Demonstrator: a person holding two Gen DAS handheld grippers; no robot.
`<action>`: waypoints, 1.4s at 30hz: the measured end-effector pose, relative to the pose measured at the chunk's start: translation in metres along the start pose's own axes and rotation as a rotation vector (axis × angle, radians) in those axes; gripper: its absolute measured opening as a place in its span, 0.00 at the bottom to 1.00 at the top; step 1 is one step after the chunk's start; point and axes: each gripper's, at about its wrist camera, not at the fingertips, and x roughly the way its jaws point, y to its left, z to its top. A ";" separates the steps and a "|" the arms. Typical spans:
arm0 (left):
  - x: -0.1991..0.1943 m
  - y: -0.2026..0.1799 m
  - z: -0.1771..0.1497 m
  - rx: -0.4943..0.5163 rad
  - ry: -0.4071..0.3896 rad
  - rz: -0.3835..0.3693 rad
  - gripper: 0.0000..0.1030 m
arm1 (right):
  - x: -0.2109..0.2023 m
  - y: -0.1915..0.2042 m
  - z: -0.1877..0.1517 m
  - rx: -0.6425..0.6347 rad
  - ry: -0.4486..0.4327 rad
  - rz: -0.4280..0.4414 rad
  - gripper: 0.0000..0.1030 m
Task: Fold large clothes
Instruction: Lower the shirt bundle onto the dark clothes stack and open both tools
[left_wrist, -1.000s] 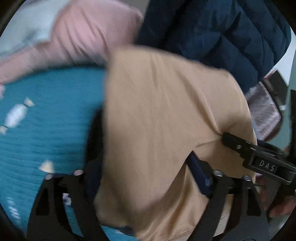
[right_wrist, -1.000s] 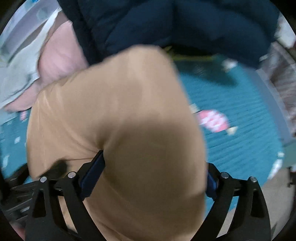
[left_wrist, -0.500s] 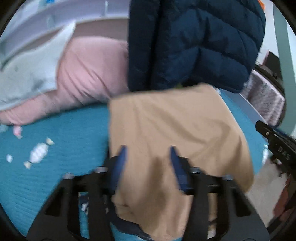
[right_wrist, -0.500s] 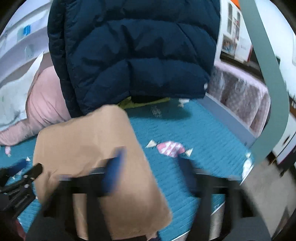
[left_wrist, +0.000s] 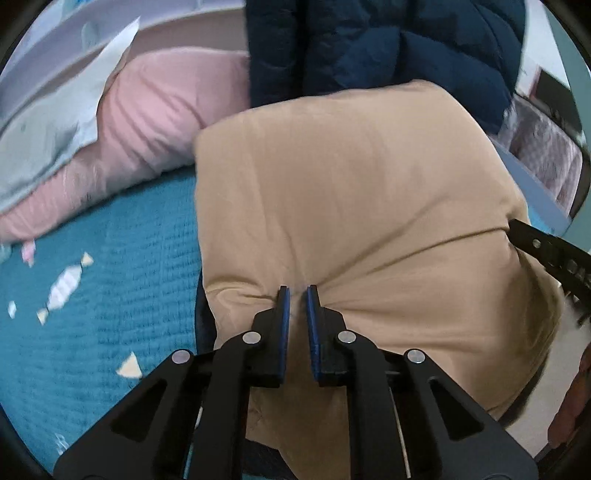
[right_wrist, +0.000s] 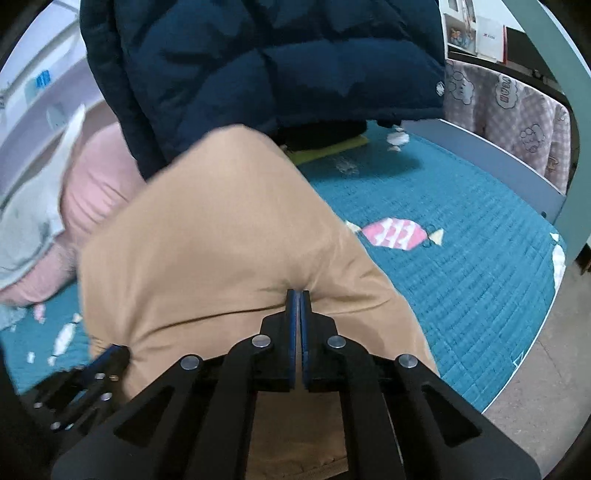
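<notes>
A tan garment (left_wrist: 351, 206) is held pinched at its near edge by both tongs, the left tongs (left_wrist: 296, 291) clenched on a gathered ridge of cloth and the right tongs (right_wrist: 298, 293) clenched likewise, while the rest is draped over the teal bedspread (right_wrist: 461, 280) below a hanging navy puffer jacket (right_wrist: 258, 66). For a clean fold, both pinched points are best kept level and carried forward together, so that the edge is laid square and no slack is trapped. No brand or label can be read on the garment, and the writing on the pink checked blanket (right_wrist: 513, 99) is too blurred to be made out.
</notes>
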 end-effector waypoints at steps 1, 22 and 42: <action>-0.003 0.003 0.003 -0.021 0.004 -0.012 0.11 | -0.006 0.001 0.004 -0.003 -0.007 0.007 0.03; 0.085 0.029 0.089 -0.087 -0.023 0.057 0.08 | 0.116 0.000 0.089 0.159 0.037 0.179 0.01; 0.020 0.097 0.065 -0.096 0.062 0.113 0.15 | 0.007 -0.042 0.081 0.169 -0.014 -0.192 0.09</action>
